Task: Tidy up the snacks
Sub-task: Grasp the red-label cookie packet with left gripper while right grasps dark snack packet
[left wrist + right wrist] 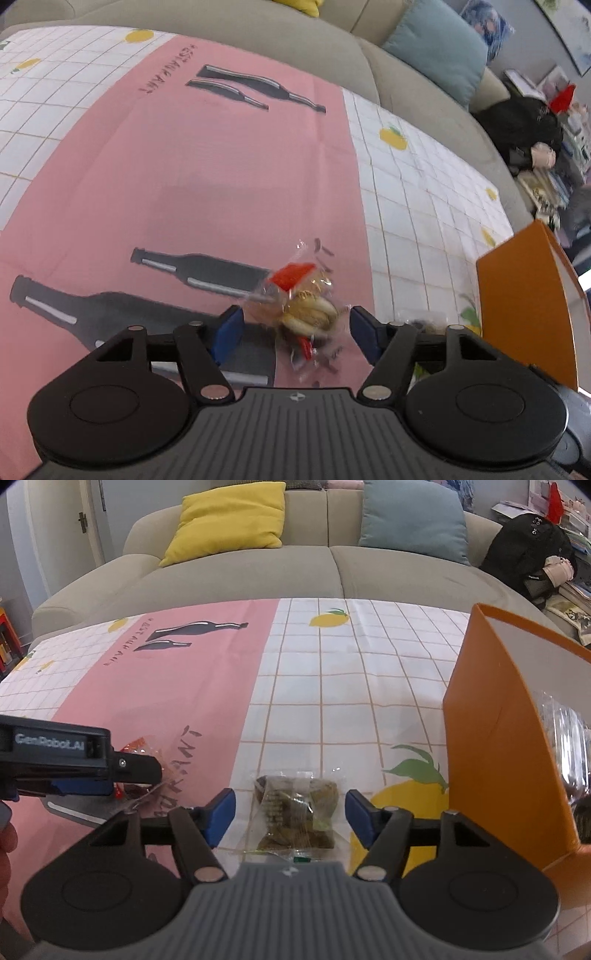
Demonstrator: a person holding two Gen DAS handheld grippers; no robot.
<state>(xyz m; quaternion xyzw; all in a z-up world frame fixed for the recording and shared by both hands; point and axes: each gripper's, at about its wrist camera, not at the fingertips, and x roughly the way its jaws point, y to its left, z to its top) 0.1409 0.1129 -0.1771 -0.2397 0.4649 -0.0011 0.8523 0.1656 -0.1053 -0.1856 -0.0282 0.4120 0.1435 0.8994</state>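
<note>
Straddling packets, both sets of jaws stand open: left gripper (295, 328) around the red-labelled snack packet (303, 306), right gripper (290, 812) around the brown biscuit packet (295, 812), lower centre; slippery wrappers could squirt free at closing.

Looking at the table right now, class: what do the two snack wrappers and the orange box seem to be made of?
Red-tabbed snack wrapper: clear glossy plastic film, crinkled, showing glare. Greenish snack wrapper: the same see-through film, contents visible. Orange box: stiff, matte, thin flat walls with straight edges, probably cardboard, possibly plastic.
</note>
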